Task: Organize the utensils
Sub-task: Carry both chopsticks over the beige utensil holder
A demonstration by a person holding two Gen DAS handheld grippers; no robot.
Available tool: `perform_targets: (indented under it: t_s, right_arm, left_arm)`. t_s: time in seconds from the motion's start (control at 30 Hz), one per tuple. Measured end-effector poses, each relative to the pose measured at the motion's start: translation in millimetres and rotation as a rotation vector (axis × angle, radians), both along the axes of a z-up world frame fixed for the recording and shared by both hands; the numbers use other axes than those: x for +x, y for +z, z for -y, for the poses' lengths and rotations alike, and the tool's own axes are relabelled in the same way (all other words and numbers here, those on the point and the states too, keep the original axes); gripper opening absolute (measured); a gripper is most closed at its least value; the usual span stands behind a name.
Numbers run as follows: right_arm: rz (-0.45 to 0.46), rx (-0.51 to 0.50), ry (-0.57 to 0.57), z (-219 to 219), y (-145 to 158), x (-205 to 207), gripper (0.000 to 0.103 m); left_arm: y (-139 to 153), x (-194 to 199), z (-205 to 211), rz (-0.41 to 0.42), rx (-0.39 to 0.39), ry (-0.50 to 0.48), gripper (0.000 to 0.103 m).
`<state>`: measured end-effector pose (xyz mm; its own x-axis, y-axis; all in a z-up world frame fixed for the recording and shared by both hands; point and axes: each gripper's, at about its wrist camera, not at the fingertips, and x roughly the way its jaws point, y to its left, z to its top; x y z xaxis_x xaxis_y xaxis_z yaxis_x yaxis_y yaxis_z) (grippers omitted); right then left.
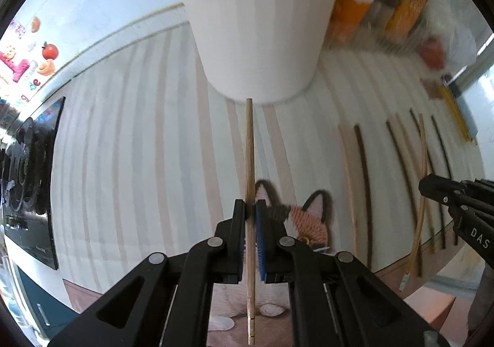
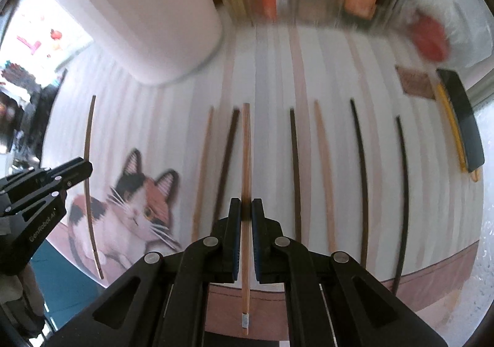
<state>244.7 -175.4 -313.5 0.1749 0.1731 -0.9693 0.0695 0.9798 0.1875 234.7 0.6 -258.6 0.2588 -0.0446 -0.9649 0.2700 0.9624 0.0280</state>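
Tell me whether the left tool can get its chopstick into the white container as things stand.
Probably yes. The left tool is shut on a light chopstick, and the white container stands just ahead with nothing between; its opening is out of view, so the tool likely must rise first.

Striped tablecloth [image 2: 271, 69] with cat print [image 2: 136, 208] covers table. On it: white cylindrical container [image 2: 145, 22], row of chopsticks [image 2: 359, 161] side by side, apart, light and dark.

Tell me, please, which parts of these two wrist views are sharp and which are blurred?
Left wrist view: left gripper and its chopstick sharp, far packages smeared. Right wrist view: right gripper sharp, loose chopsticks and white container motion-blurred; fisheye bends both.
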Motion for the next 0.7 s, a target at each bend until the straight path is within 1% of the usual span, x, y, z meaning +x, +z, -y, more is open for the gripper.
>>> perform_targets:
  t_s: [0.1,0.23,0.33,0.4,0.43,0.5,0.57,0.7]
  right_arm:
    - [0.048,0.018,-0.011,1.7,20.4,3.1,0.007]
    - [0.115,0.047,-0.019,0.9,45.5,9.0,0.007]
    - [0.171,0.072,-0.025,3.3,67.3,14.2,0.007]
    - [0.223,0.092,-0.032,4.3,89.7,20.1,0.007]
    - [0.24,0.098,-0.036,0.6,94.4,22.2,0.007]
    - [0.301,0.121,-0.042,1.2,120.6,30.2,0.007]
    - [0.349,0.139,-0.045,1.8,143.3,37.1,0.007]
    - [0.478,0.179,-0.044,0.0,200.4,58.3,0.007]
  left_arm:
    - [16.9,0.7,-4.9,0.033,-0.039,0.017,0.004]
    - [49.2,4.4,-16.9,0.096,-0.101,0.031,0.004]
    - [78.8,7.0,-23.1,0.15,-0.156,0.044,0.004]
    - [101.7,9.8,-26.9,0.185,-0.205,0.056,0.004]
    - [113.7,11.7,-29.3,0.207,-0.225,0.059,0.004]
    - [141.1,14.1,-31.6,0.258,-0.264,0.068,0.004]
    - [161.9,19.2,-32.8,0.295,-0.299,0.07,0.004]
    - [208.7,38.8,-31.3,0.378,-0.355,0.064,0.004]
